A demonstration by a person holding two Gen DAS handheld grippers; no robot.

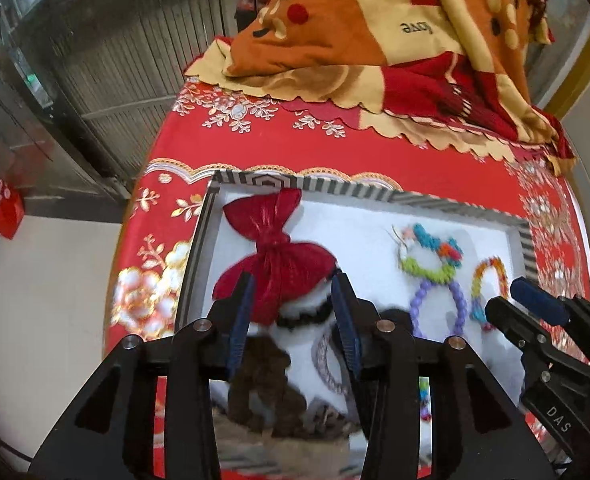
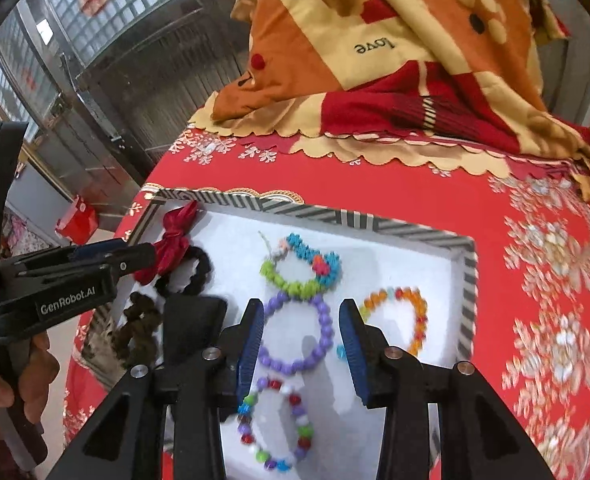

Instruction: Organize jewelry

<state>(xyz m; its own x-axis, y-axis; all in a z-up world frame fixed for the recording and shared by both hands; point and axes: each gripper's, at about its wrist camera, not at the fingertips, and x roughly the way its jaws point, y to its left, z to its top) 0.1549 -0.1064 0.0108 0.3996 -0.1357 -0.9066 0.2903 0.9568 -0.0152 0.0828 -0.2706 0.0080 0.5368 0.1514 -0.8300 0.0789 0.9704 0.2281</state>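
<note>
Both claws hang over the striped-rimmed tray [image 2: 469, 280], each with its jaws parted and nothing between the pads. Left claw [image 1: 293, 300] is above the tray's left end, over the red bow hair tie [image 1: 275, 264] and the black scrunchie [image 2: 193, 272] beside it; a brown scrunchie [image 2: 139, 328] lies nearer the tray's near-left corner. Right claw [image 2: 301, 320] is above the tray's middle, with the purple bead bracelet [image 2: 295, 332] seen through its gap. Beyond that bracelet lies a green and teal one [image 2: 303, 272], toward the tray's right wall an orange one [image 2: 399, 312], and at the near edge a multicoloured one [image 2: 275, 420]. That tray rests on a red flowered bedspread [image 2: 395, 188], with a folded orange blanket [image 2: 375, 40] behind it. A hand [image 2: 11, 384] grips the left claw's handle.
</note>
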